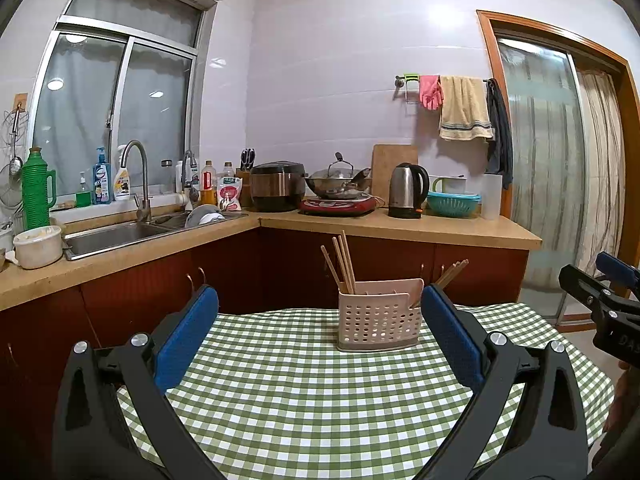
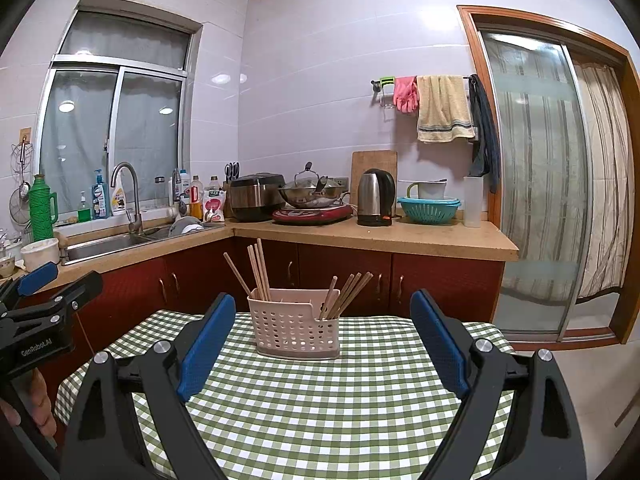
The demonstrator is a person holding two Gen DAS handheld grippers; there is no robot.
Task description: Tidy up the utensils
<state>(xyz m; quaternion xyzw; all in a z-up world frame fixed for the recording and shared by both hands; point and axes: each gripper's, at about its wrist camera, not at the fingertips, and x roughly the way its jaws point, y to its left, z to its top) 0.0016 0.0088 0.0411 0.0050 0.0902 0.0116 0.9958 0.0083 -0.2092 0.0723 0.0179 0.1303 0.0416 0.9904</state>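
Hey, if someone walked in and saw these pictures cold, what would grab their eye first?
Probably the pale perforated basket standing on the green checked tablecloth, with wooden chopsticks sticking up in two separate bunches, left and right. Next, the blue-padded left gripper and right gripper, both open and empty, framing the basket. Behind, a cluttered counter holds a wok and kettle.

Perforated matt plastic caddy (image 2: 297, 325), bare wooden chopsticks (image 2: 259, 268), checked cloth tablecloth (image 2: 320, 400), glossy metal kettle (image 2: 374, 196)

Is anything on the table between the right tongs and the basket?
No. In the right wrist view, only bare checked cloth lies between the open right tongs and the basket.
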